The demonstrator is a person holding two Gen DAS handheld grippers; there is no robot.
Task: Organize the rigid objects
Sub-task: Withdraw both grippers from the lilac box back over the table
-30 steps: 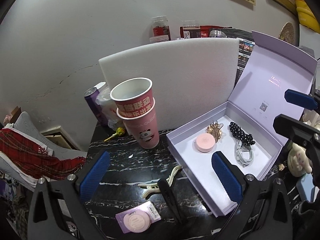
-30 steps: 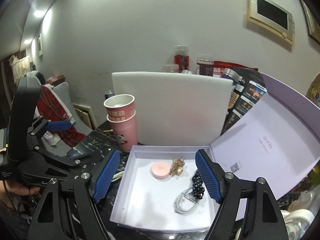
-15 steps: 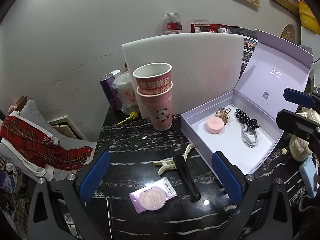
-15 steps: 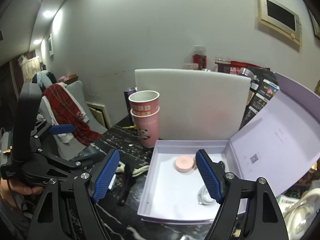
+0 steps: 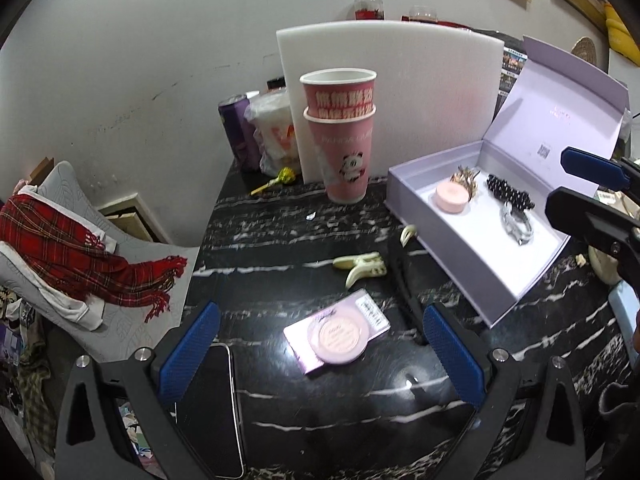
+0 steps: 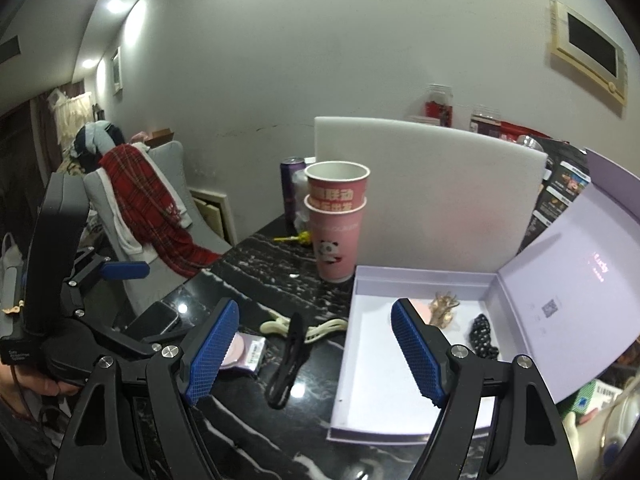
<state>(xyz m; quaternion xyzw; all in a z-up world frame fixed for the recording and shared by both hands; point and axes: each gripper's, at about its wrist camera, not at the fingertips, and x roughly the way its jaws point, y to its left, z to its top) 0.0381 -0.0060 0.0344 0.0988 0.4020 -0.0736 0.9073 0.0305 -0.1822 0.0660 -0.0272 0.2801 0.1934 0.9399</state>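
My left gripper (image 5: 320,354) hangs open above the black marble table (image 5: 280,240), its blue pads either side of a round pink compact (image 5: 338,336) in a lilac packet. Beyond that lie a cream claw clip (image 5: 362,270) and a black hair clip (image 5: 404,284). An open lilac box (image 5: 440,260) to the right holds a pink disc (image 5: 452,196), a gold clip (image 5: 466,178), a black beaded band (image 5: 510,196) and a cable (image 5: 516,224). My right gripper (image 6: 314,354) is open and empty, over the black hair clip (image 6: 288,360) beside the box (image 6: 400,436).
Two stacked pink paper cups (image 5: 340,136) stand before a white foam board (image 5: 400,100), with a purple can (image 5: 236,132) and a bag behind. A phone (image 5: 212,408) lies at the table's near left edge. A chair with a red plaid scarf (image 5: 80,256) is left.
Both grippers have drawn back and to the left, a little lower. The box slid right in both views, and the compact and the phone came into view under the left gripper.
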